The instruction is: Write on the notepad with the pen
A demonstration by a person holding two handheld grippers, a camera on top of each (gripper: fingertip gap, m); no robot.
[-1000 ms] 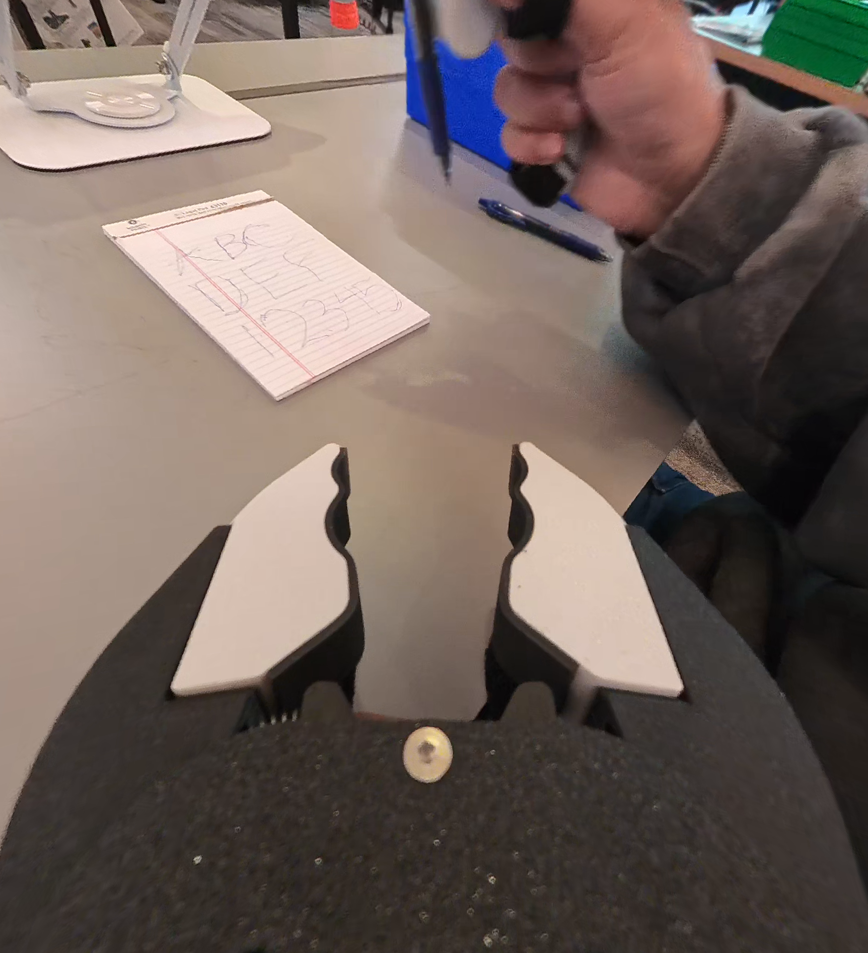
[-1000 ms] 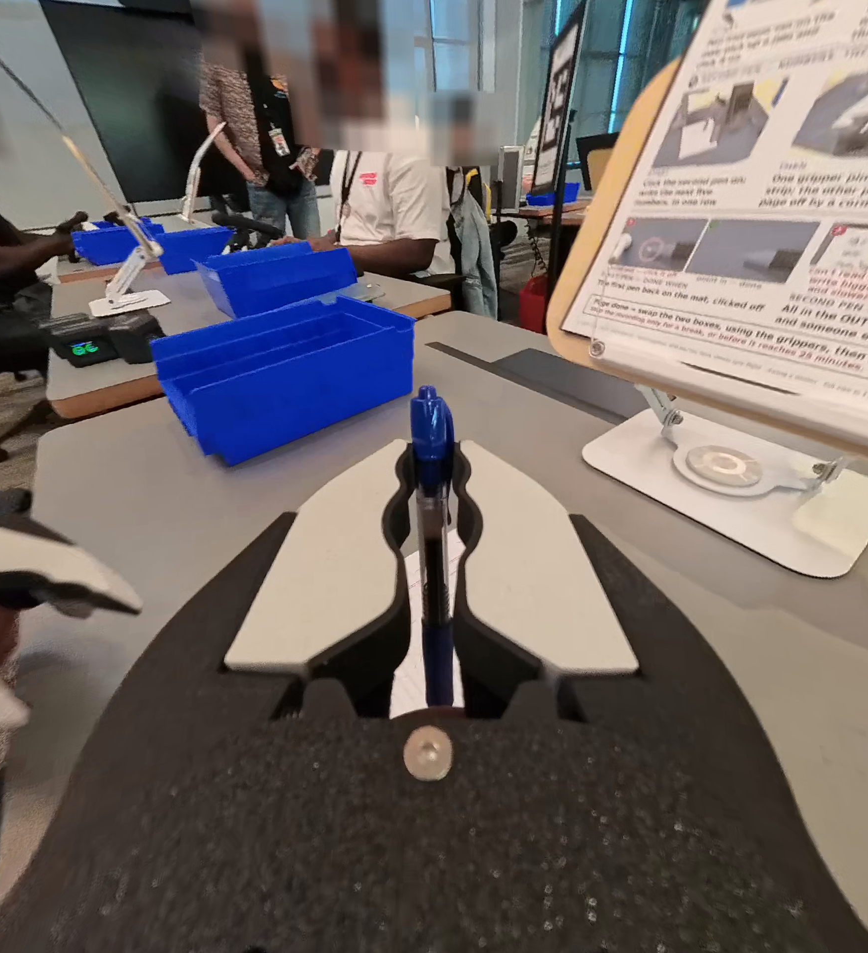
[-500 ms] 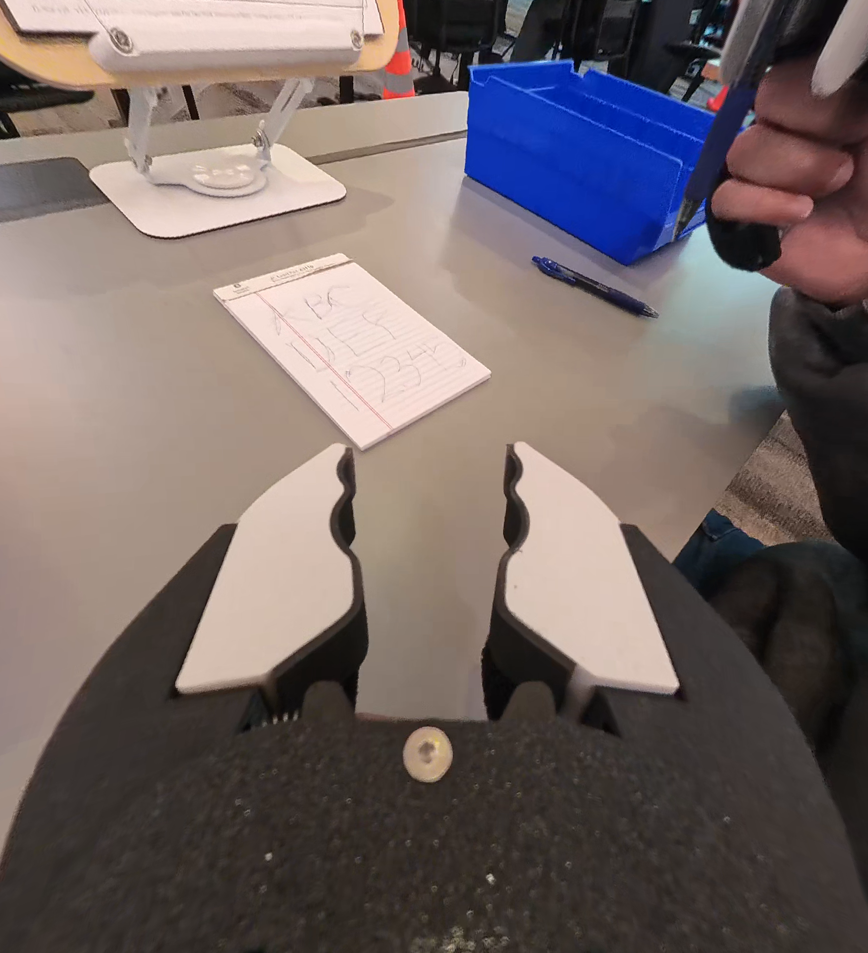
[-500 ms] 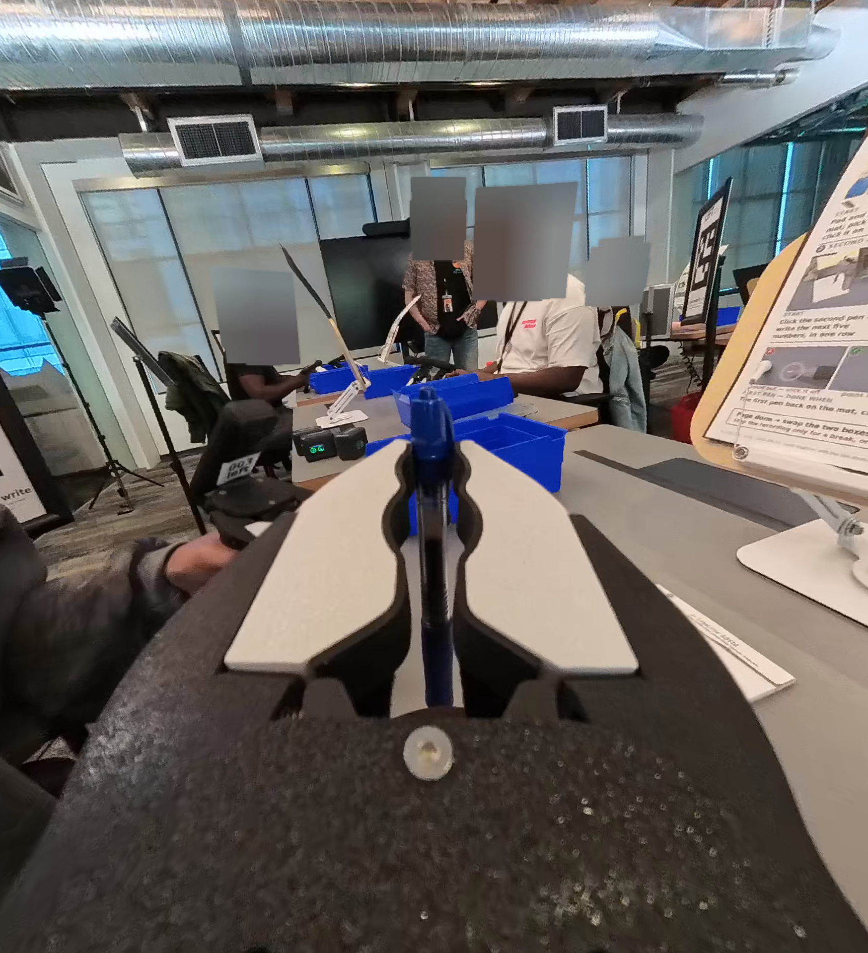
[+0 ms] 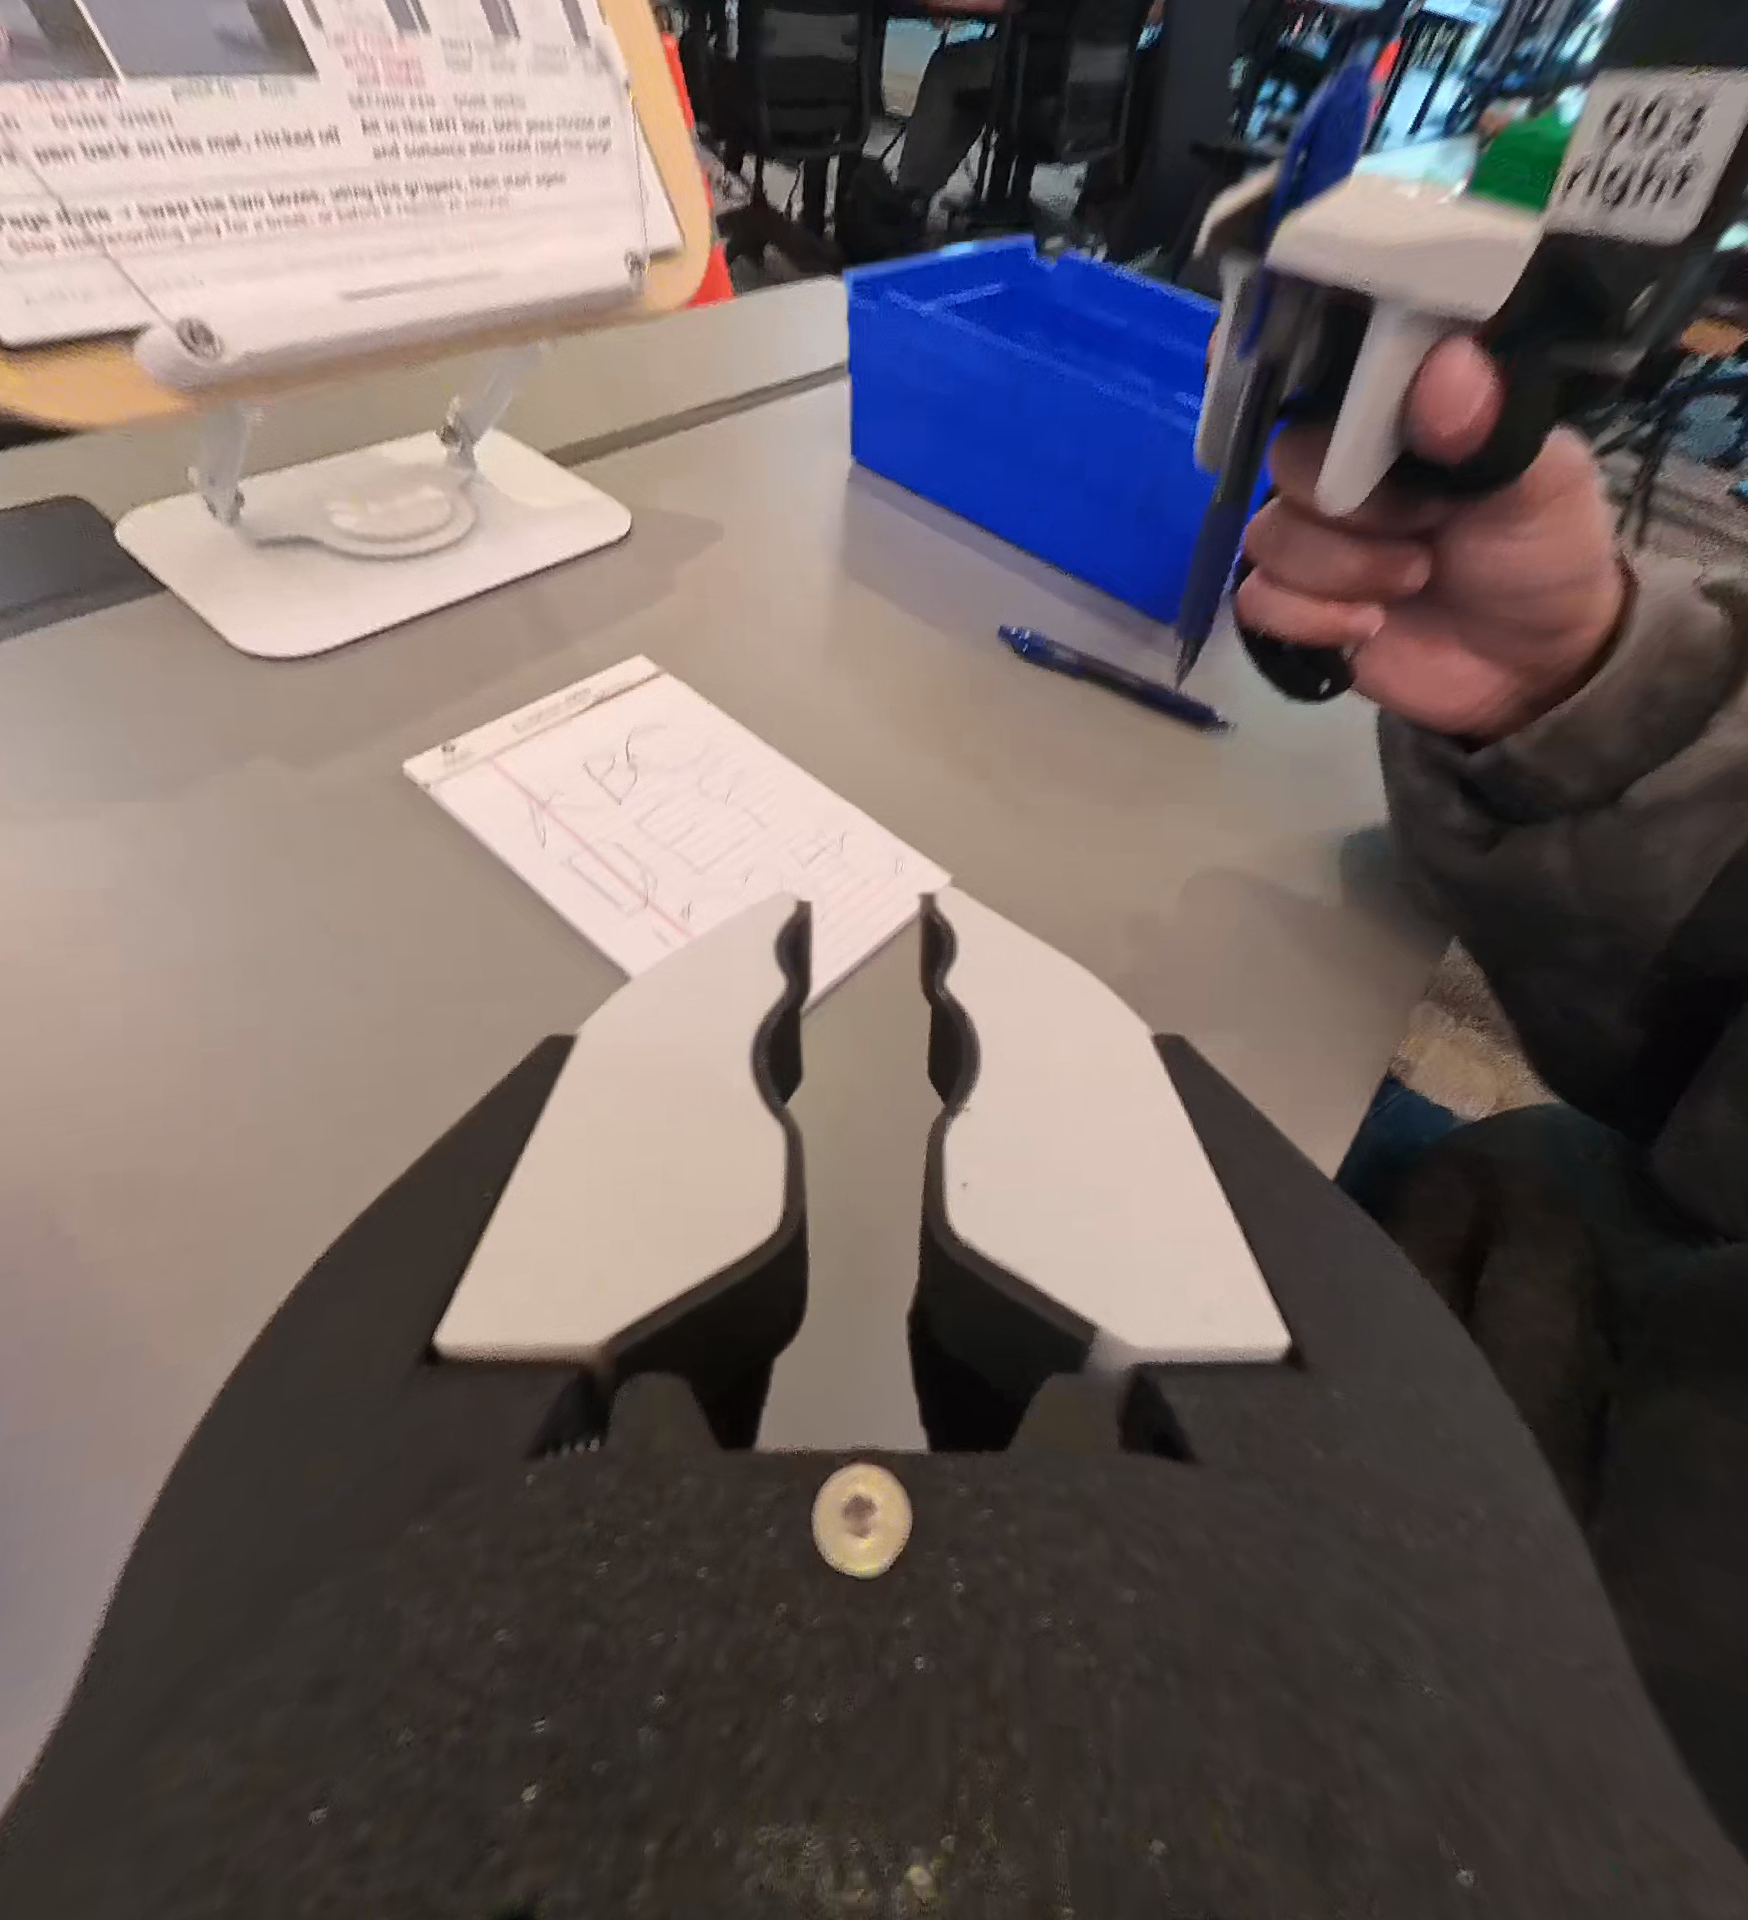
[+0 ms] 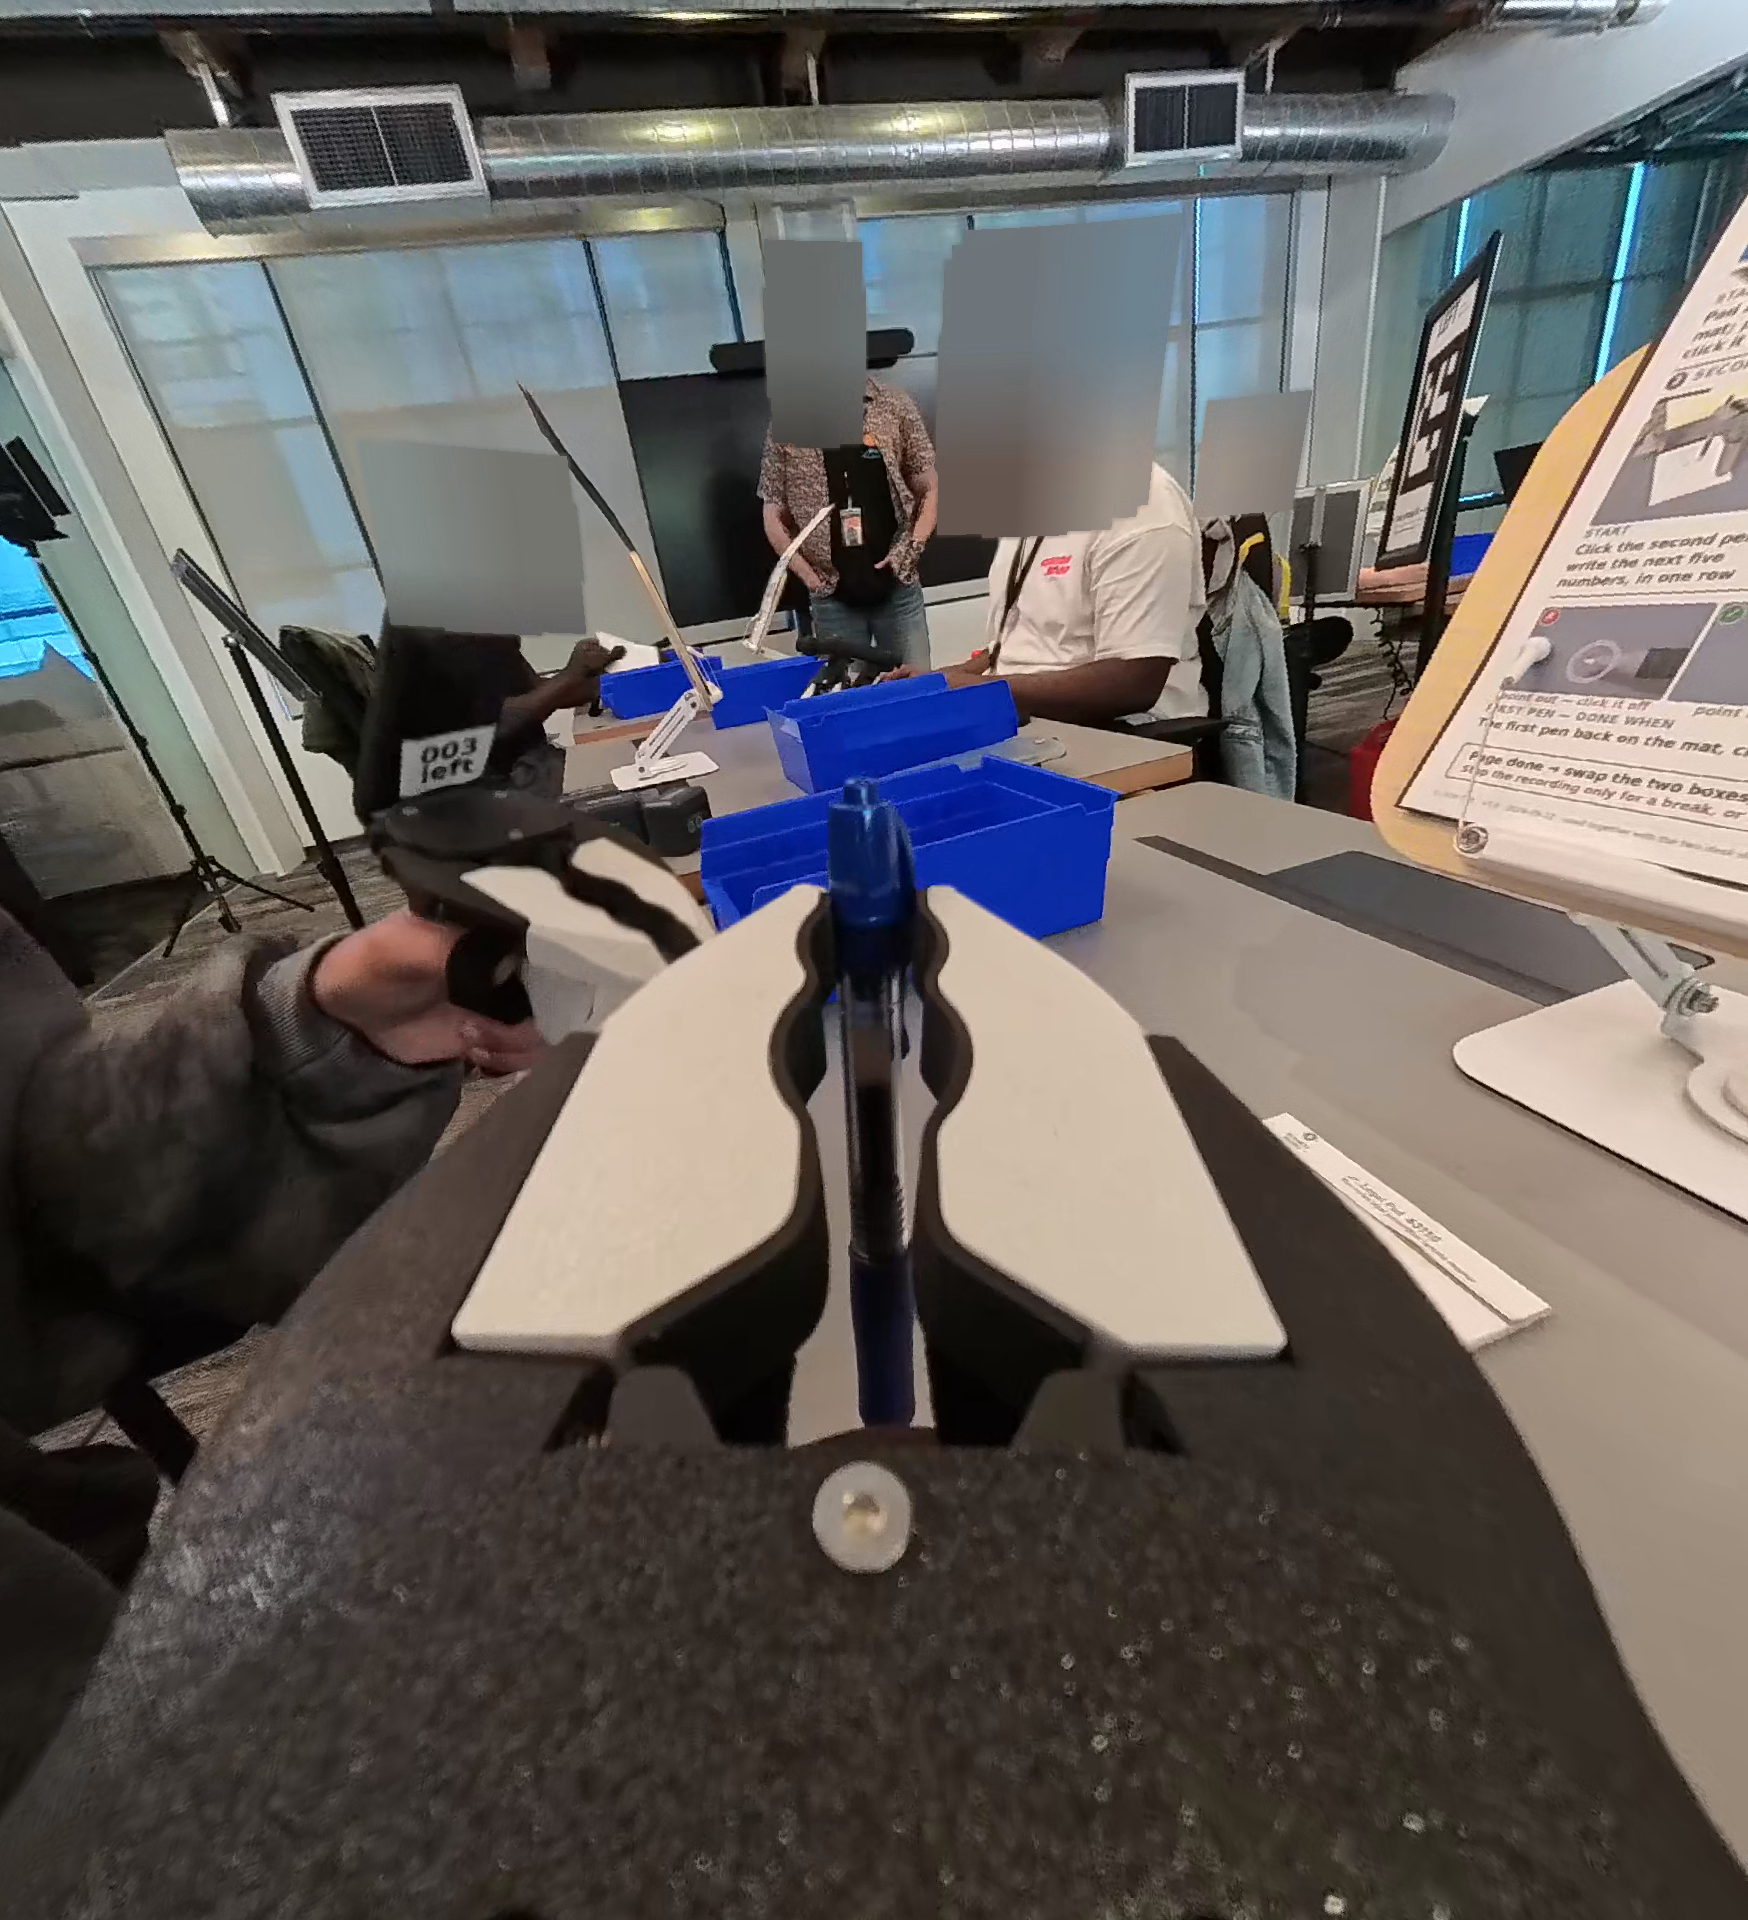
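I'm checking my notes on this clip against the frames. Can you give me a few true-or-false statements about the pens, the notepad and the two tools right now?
1. The right tool is shut on a blue pen. True.
2. The left tool grips the notepad. False: its jaws stand apart with nothing between them.
3. A second pen lies on the table near the blue bin. True.
4. The notepad page is blank. False: it already bears handwriting.
5. The held pen's tip rests on the notepad. False: it hangs in the air, off to the pad's side.
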